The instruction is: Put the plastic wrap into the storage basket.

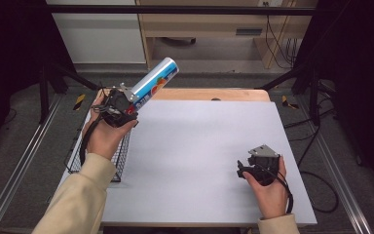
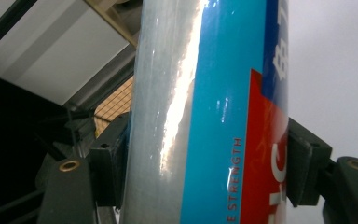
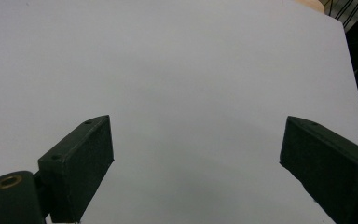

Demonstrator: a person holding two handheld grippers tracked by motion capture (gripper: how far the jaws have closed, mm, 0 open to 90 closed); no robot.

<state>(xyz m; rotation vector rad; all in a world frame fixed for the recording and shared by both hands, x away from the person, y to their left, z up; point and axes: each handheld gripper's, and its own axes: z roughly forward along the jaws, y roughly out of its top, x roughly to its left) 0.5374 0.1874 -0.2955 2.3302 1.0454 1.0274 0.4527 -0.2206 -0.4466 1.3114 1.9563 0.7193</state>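
Note:
A cylindrical can (image 1: 156, 83) with a silver, blue and red label is held tilted above the table's far left corner, its top pointing up and to the right. My left gripper (image 1: 132, 101) is shut on its lower part. In the left gripper view the can (image 2: 205, 84) stands upright between the two black pads (image 2: 114, 158), which press on both its sides. My right gripper (image 1: 241, 169) rests low over the grey table top (image 1: 199, 146) at the near right, with its jaws pointing left. The right gripper (image 3: 196, 163) is open, with nothing between its fingers.
A black wire basket (image 1: 121, 158) sits at the table's left edge, under my left forearm. The grey board lies on a wooden table (image 1: 214, 94) whose far edge shows behind it. Dark frame legs and cables stand around the table.

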